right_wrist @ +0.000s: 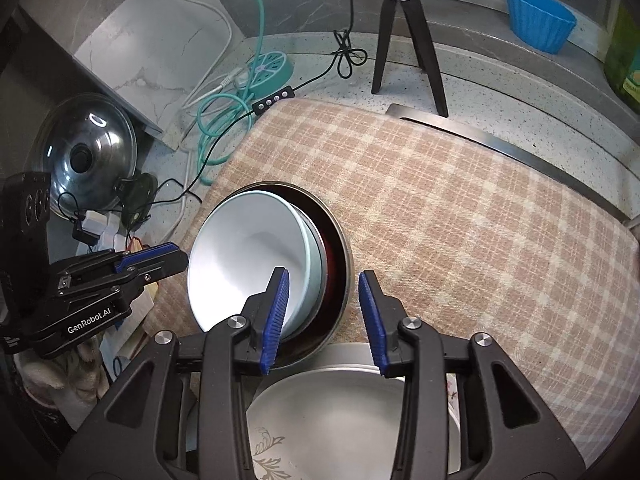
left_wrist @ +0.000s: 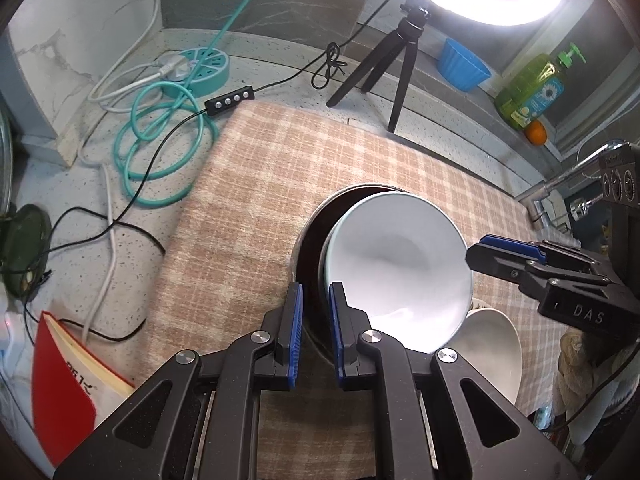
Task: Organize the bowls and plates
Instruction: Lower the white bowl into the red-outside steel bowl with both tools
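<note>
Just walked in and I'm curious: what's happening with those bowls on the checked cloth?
A person is sorting dishes with two handheld grippers. A pale bowl sits tilted inside a dark metal-rimmed dish on the checked cloth. The left gripper straddles the near rim of that stack with narrow jaws; whether its pads press is unclear. The right gripper is open over the dish's rim, holding nothing. A white bowl waits just below.

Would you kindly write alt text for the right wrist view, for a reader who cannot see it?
The right gripper stands open over the rim of a dark metal bowl that holds a tilted white bowl, on a checked cloth. The left gripper reaches in at the white bowl's far rim, and a pale plate lies nearest the camera.
</note>
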`<state>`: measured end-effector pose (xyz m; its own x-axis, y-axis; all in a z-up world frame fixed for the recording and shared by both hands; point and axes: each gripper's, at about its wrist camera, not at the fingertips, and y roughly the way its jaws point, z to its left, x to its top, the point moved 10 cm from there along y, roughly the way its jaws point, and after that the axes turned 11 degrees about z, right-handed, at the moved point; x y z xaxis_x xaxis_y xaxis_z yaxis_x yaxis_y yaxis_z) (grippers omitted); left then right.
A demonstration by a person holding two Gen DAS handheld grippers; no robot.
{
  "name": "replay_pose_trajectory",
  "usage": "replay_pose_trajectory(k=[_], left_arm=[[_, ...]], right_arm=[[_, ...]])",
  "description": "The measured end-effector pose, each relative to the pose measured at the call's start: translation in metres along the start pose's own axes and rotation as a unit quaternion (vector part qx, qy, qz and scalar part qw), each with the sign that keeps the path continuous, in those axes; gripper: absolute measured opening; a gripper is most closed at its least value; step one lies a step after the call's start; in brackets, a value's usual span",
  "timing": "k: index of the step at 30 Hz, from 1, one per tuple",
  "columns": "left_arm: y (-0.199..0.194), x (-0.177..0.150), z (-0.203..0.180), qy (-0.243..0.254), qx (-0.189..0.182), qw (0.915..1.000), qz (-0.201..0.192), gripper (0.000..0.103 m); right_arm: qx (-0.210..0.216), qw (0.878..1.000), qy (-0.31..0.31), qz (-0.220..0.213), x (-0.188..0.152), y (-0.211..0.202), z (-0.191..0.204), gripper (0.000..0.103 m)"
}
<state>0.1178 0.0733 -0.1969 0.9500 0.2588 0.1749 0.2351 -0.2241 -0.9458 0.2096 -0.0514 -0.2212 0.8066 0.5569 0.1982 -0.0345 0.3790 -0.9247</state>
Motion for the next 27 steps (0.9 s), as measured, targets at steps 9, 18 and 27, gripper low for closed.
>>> replay_pose_trajectory(k=[9,18,27], left_arm=[[0.002,-0.015,0.015,-0.035,-0.01,0.9993,-0.008,0.018],[0.008,-0.017,0.018,-0.039,-0.022,0.999,-0.001,0.018],[0.014,-0.015,0.02,-0.046,-0.037,0.9983,0.006,0.018]], right_arm=[[0.003,0.999,0.036,-0.01,-0.014,-0.006,-0.028,0.038],[0.029,0.998,0.047,0.008,-0.02,0.008,-0.027,0.037],[0.049,0.997,0.055,0.023,-0.02,0.021,-0.023,0.03]])
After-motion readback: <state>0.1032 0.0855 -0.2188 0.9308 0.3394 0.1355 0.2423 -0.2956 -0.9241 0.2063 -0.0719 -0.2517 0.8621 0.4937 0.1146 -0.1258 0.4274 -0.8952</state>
